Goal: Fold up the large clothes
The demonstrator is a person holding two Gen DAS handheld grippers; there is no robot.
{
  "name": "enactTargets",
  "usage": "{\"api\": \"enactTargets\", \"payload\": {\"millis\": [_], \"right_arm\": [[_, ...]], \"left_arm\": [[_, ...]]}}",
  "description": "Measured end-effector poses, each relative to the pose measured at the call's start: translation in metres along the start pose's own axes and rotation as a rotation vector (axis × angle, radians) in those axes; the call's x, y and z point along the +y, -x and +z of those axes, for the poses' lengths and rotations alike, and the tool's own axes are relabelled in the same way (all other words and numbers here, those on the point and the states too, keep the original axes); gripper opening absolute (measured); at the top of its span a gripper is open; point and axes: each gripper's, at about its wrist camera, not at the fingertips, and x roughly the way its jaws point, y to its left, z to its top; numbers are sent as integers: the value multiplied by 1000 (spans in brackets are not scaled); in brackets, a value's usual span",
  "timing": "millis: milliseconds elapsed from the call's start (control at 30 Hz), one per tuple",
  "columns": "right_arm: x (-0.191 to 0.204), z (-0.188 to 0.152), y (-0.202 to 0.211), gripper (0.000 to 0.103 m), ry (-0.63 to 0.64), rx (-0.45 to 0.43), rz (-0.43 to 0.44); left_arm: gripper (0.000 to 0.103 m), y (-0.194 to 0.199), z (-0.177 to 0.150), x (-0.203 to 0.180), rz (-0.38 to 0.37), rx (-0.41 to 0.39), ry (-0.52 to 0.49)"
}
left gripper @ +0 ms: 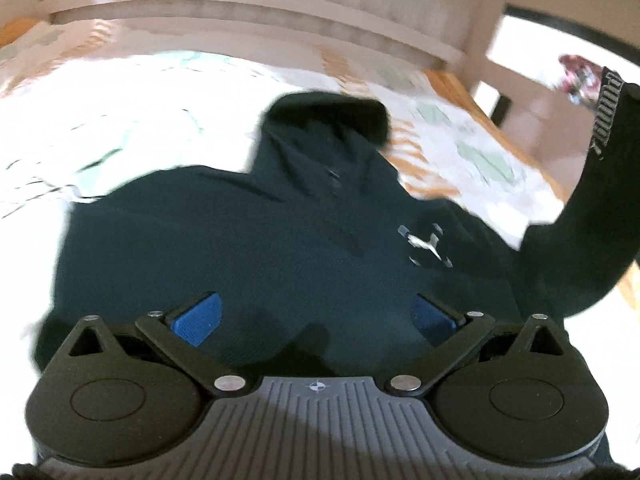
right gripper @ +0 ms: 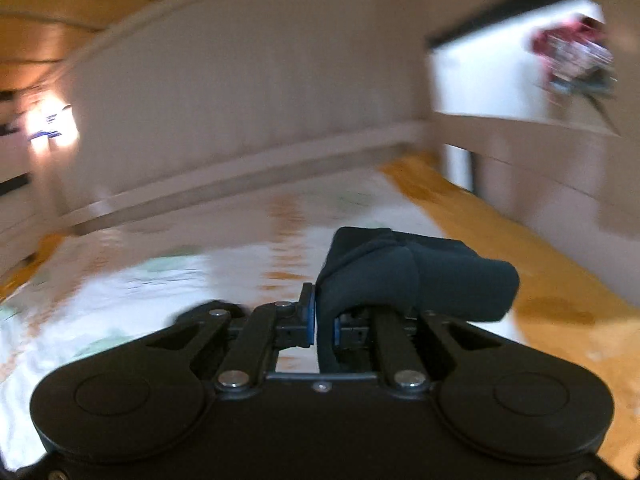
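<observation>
— Bedding first: what does the left wrist camera look down on?

— White bedspread (left gripper: 120, 128) with pale green and orange print, blown out by light, running up to a beige headboard (left gripper: 248, 12). A wooden floor (left gripper: 460, 92) shows past the bed's right edge. Everything is smeared by motion.

— And the garment?

— The dark hoodie (left gripper: 256, 248) lies spread on the bedspread, hood (left gripper: 324, 116) pointing toward the headboard, a small white logo (left gripper: 424, 244) on the chest. Its sleeve (left gripper: 600, 160) on the right is lifted off the bed and runs up out of the picture, with pale lettering along it.

— The left gripper?

— The left gripper (left gripper: 316, 320) hangs over the hoodie's lower body with its blue pads (left gripper: 196, 320) standing wide apart, nothing between them.

— Now the right wrist camera.

— Same headboard (right gripper: 240, 100), bedspread (right gripper: 140, 280) and orange-brown floor (right gripper: 552, 300), tilted and blurred. A bright opening at the right has something red and blurred (right gripper: 572, 56) in it; I cannot tell what.

— The right gripper?

— The right gripper (right gripper: 324, 320) is clamped together on the sleeve's end (right gripper: 400, 276), a bunched fold of dark cloth pinched between the blue pads (right gripper: 308, 312) and bulging up above the bed.
</observation>
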Motion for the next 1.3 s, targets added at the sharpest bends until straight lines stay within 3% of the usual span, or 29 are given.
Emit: {"api": "enactTargets", "payload": {"millis": [100, 267, 533, 600, 667, 700, 833, 967, 1133, 1300], "right_arm": [[63, -16, -9, 16, 101, 23, 91], [150, -81, -40, 16, 232, 132, 197], [231, -205, -87, 21, 374, 397, 247], [237, -219, -82, 40, 411, 419, 253], [237, -224, -71, 80, 422, 427, 300], [237, -224, -63, 85, 423, 427, 328], [227, -223, -29, 86, 441, 393, 389], [204, -215, -8, 86, 372, 386, 415], [173, -211, 0, 87, 286, 377, 360], [136, -210, 2, 87, 178, 387, 273]], "left_arm": [[103, 15, 6, 28, 21, -23, 50], [103, 36, 5, 76, 71, -44, 151], [103, 54, -5, 118, 117, -28, 230], [103, 54, -4, 122, 94, -24, 248], [103, 54, -1, 124, 77, -26, 255], [103, 54, 0, 122, 71, -29, 251], [103, 54, 4, 106, 32, -44, 213], [103, 46, 10, 74, -14, -44, 138], [103, 31, 8, 16, -60, -35, -31], [103, 7, -3, -36, -60, -26, -215]]}}
